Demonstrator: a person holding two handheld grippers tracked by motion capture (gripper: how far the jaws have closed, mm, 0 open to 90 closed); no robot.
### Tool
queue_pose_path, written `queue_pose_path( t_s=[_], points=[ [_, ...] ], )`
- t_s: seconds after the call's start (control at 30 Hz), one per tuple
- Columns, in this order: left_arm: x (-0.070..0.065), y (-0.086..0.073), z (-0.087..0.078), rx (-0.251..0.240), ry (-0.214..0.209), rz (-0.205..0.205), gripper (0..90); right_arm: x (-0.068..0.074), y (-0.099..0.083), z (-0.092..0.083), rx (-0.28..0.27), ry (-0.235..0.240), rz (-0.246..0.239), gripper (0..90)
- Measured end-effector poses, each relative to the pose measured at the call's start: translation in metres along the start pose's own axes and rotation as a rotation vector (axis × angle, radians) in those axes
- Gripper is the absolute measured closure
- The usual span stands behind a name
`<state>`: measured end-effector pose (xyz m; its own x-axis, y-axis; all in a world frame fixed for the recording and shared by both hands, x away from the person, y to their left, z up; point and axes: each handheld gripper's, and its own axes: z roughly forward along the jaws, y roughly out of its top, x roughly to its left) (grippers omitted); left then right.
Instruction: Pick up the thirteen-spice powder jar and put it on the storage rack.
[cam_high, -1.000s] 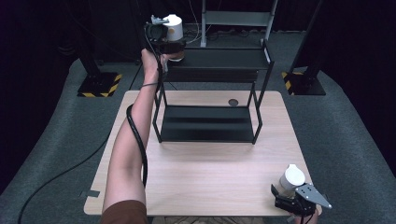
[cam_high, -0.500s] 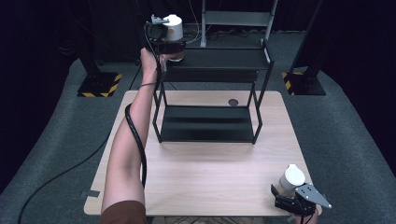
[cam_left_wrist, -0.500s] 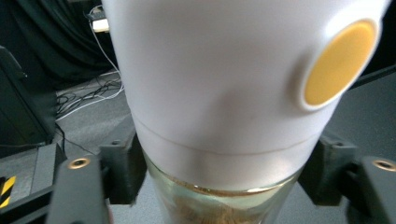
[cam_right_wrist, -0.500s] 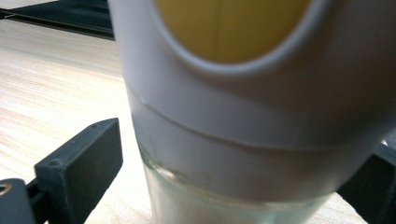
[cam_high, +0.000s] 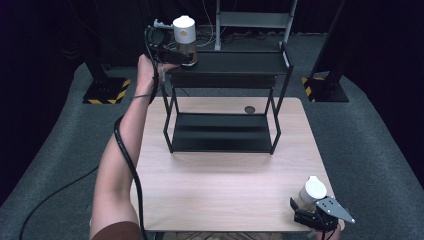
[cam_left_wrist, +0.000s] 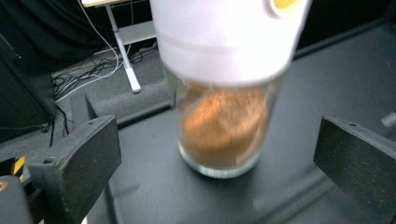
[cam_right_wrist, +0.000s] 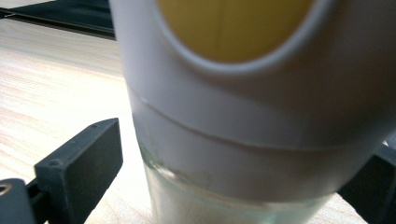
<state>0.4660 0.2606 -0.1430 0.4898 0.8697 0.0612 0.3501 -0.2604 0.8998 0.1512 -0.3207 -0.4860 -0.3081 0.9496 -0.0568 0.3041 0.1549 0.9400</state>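
Jar of brown powder (cam_high: 184, 37) with a white cap, seen from the high view upright on the left end of the top shelf of a black rack (cam_high: 223, 141) with 2 shelves. Left claw (cam_high: 186, 57) held level at that end of the shelf, gripped by the left hand (cam_high: 145, 75), black cable (cam_high: 127, 160) trailing down along the forearm. Jaws just opened and now wide, the jar between them but untouched. Second jar (cam_high: 313, 190), also white-capped, upright near the front right corner of the wooden table (cam_high: 215, 190), standing between the jaws of the right claw (cam_high: 306, 206).

Left gripper view: same jar of brown powder (cam_left_wrist: 223, 135), slightly blurred, resting on the dark shelf (cam_left_wrist: 140, 186) dead centre between the 2 black jaws of the left claw (cam_left_wrist: 215, 161). Clear gap on each side, neither pad touching the glass. White cap above, glass and brown powder below.

Right gripper view: second jar (cam_right_wrist: 243, 140) very close, its wide white cap and yellow top disc looming over the right claw (cam_right_wrist: 224, 186). Sliver of table (cam_right_wrist: 56, 84) showing between 1 jaw and the glass; other jaw mostly hidden behind the cap, so cannot tell whether clamped or loose. Rack (cam_right_wrist: 60, 18) far off at the top edge.
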Motion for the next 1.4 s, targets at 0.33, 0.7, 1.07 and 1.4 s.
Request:
queue_pose_path(
  t_s=[0.33, 0.7, 1.07, 1.4],
  points=[
    [-0.01, -0.054, -0.045, -0.051, -0.002, 0.076, 0.0, 0.0, 0.0, 0.0, 0.001, -0.001, 0.002, 1.5],
    [-0.046, -0.144, -0.08, -0.038, -0.013, 0.173, 0.0, 0.001, 0.0, 0.0, 0.002, -0.004, 0.0, 1.5],
    [-0.076, -0.27, -0.053, 0.135, -0.093, 0.094, 0.0, 0.002, 0.001, 0.0, 0.003, -0.007, -0.006, 1.6],
    [-0.092, -0.331, -0.035, 0.202, -0.052, -0.016, 0.0, 0.003, 0.001, 0.0, 0.003, -0.008, -0.009, 1.6]
  ],
)
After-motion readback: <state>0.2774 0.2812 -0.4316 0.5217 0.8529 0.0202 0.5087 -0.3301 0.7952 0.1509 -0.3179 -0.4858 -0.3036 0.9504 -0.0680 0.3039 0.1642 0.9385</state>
